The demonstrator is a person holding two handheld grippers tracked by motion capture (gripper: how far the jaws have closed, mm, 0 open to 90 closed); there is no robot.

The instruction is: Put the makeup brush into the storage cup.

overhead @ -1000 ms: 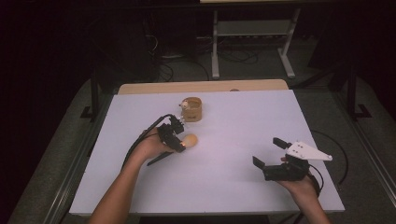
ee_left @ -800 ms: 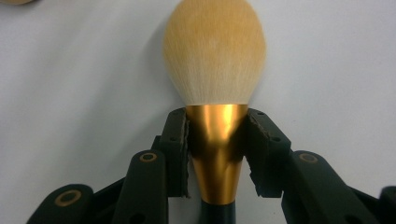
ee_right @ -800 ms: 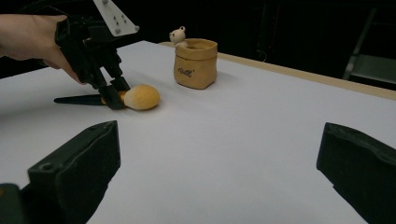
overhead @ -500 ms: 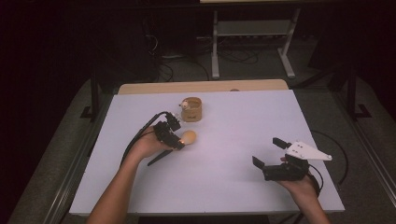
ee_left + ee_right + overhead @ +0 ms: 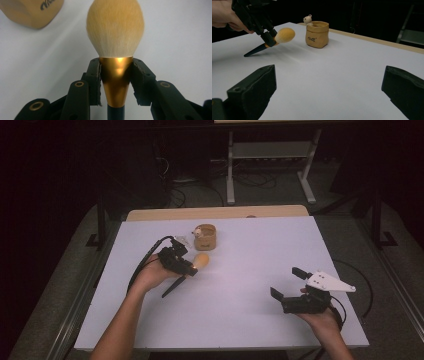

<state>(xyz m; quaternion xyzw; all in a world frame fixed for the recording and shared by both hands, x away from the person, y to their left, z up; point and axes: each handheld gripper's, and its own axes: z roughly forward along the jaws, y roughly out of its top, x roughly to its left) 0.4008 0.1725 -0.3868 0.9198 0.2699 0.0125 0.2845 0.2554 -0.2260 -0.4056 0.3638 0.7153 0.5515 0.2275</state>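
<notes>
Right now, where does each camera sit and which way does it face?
High view: above the person's side, facing forward and down on the white table; both forearms show.
Left gripper view: on the left gripper, facing the makeup brush it clamps.
Right gripper view: on the right gripper, facing across the table.
Shared: brush, tan pouch.

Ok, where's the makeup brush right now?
In the high view the makeup brush is left of centre, clamped at its gold ferrule by the left gripper, bristles pointing toward the small tan pouch.
</notes>
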